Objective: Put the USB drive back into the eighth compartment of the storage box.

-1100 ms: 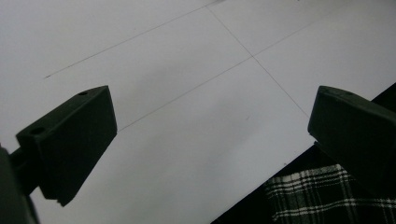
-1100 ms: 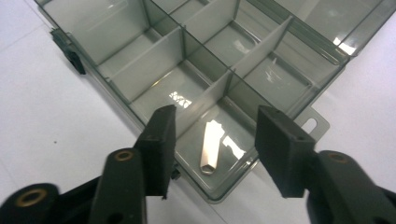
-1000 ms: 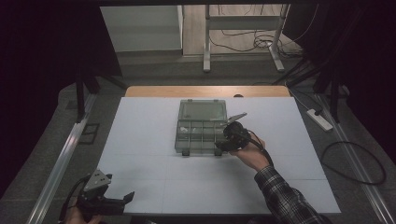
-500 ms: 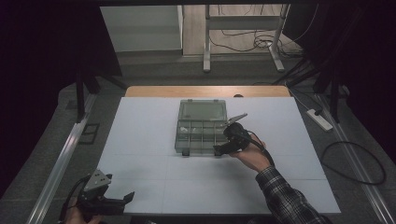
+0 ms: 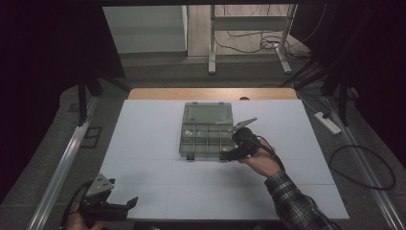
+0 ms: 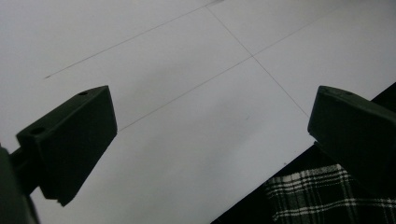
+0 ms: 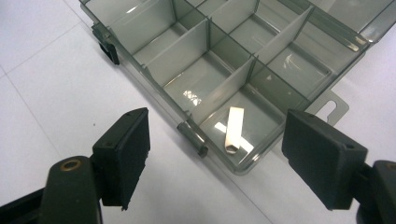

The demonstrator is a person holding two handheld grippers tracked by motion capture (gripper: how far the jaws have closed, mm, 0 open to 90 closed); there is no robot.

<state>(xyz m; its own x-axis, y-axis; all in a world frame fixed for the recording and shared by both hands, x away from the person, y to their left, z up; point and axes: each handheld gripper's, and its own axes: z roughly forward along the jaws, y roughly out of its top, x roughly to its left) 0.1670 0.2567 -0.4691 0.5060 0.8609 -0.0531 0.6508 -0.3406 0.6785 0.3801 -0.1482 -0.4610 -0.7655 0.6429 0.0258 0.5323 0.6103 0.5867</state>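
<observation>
While my left gripper (image 5: 125,204) hangs over the near left corner of the white table top (image 5: 143,139), its two black jaws stand wide apart with nothing between them; in the left gripper view they frame bare white sheet and, at the lower edge, a bit of my checked sleeve (image 6: 327,196).

Toward the middle of the table lies the smoke-grey see-through plastic compartment box (image 5: 207,136), its lid (image 5: 208,113) folded back on the far side and its divided tray on the near side. Two small dark latches sit on the tray's near edge (one of them, in the right gripper view, lies between my jaws).

At the box's near right corner is my right gripper (image 5: 229,154), held in my right hand (image 5: 261,163). Its jaws have just been opening and now stand released, gripping nothing. Beyond them, in the corner compartment, a small flat silvery metal strip with one pointed end (image 7: 233,129) lies loose on the floor of the tray, clear of both pads.
</observation>
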